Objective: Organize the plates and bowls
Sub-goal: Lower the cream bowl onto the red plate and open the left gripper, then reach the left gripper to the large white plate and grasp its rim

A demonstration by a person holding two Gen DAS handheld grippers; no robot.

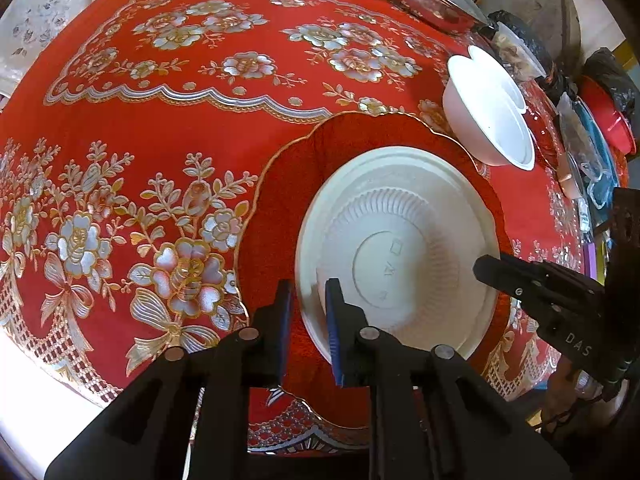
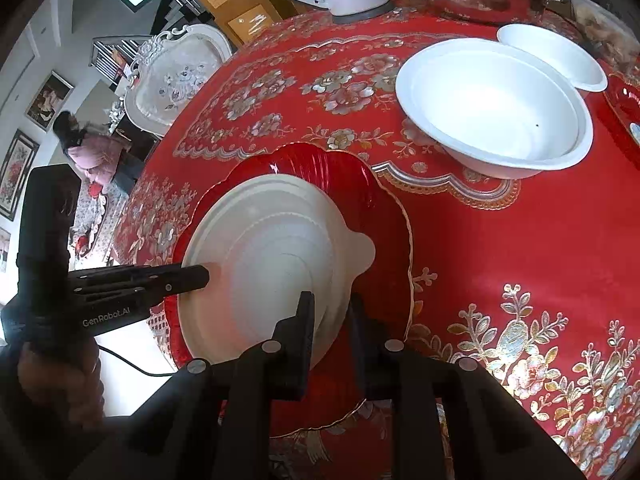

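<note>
**Both grippers on the upturned bowl**

An upside-down white ribbed plastic bowl [image 1: 400, 256] sits on a red scalloped gold-rimmed plate [image 1: 360, 140]. The left gripper [image 1: 308, 312] and right gripper [image 2: 330, 320] each pinch its rim. Next, I'd guess: lift and turn it. Upright white bowls [image 2: 496, 108] wait beyond the plate, with bare tablecloth between.

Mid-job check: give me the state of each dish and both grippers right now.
Upside-down white bowl: inverted on the red plate, rim gripped on two sides.
Red plate: flat on table.
Upright white bowl: empty.
Small white bowl: upright behind it.
Left gripper: straddling rim.
Right gripper: straddling rim.
</note>
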